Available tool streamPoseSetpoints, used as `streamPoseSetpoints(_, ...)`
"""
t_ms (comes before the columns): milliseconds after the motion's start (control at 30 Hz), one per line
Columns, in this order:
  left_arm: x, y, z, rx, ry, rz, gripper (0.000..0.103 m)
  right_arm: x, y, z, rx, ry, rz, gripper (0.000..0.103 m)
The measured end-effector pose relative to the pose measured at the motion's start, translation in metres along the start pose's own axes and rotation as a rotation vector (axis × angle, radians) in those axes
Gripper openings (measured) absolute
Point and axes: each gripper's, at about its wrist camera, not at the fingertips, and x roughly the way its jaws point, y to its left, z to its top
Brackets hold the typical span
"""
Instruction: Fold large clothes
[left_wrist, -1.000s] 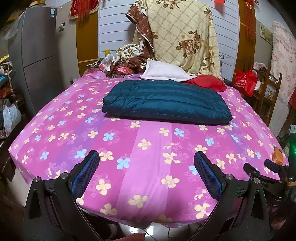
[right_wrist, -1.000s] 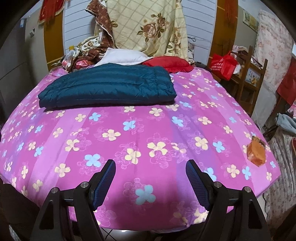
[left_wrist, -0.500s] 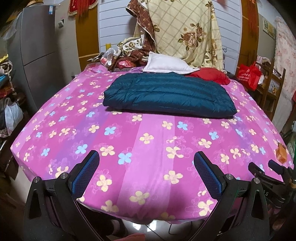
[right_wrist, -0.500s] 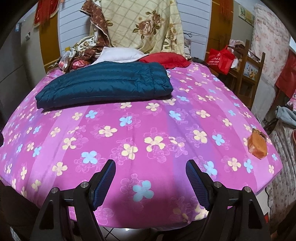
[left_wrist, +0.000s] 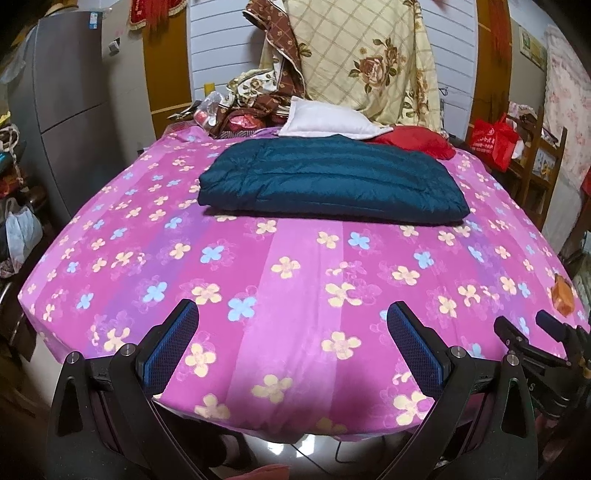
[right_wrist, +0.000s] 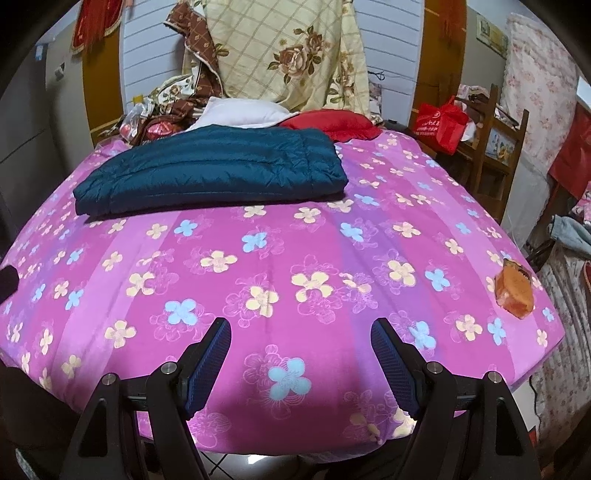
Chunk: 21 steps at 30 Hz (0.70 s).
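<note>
The bed covered in a bright pink sheet printed with yellow and blue flowers (left_wrist: 295, 332) fills both views. On its far half, just in front of the headboard clutter, lies the dark teal quilted down jacket (left_wrist: 328, 184), already a flat, puffy rectangle with layered edges along its near side. Behind it, touching or nearly so, sit a white pillow (left_wrist: 325, 123) and a red cushion (left_wrist: 413, 142); a cream rose-patterned quilt (left_wrist: 362, 62) hangs behind those.

The left gripper (left_wrist: 291, 350) and the right gripper (right_wrist: 301, 363) both hover over the near edge of the bed, well apart from the jacket, each with jaws spread wide and holding nothing.

Judging by the tidy rectangle, the fold looks finished or close to it. If another fold is wanted, both grippers should reach to the jacket's near corners together, pinch all the layers at once so the slippery shell does not slide open, and lift evenly before laying one half over the other, pressing air out of the padding afterwards.

The left wrist view alone shows the grey refrigerator (left_wrist: 70, 110) at the bed's left side, and the right gripper's black frame poking in at its lower right. The right wrist view shows the small orange packet (right_wrist: 514, 293) on the bed's right corner far more clearly, plus a wooden chair with a red bag (right_wrist: 441, 123).
</note>
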Motion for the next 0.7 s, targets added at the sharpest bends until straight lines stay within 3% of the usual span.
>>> streamPoseSetpoints(433, -0.009, -0.028, -0.003, 0.067, -0.040, -0.007, 0.102, 0.005, -0.017, -0.009, 0.061, 0.001, 0.026, 0.076)
streamPoseSetpoints(700, -0.010, -0.027, -0.003, 0.049, -0.034, -0.006, 0.102, 0.006, -0.012, -0.009, 0.046, 0.003, 0.033, 0.076)
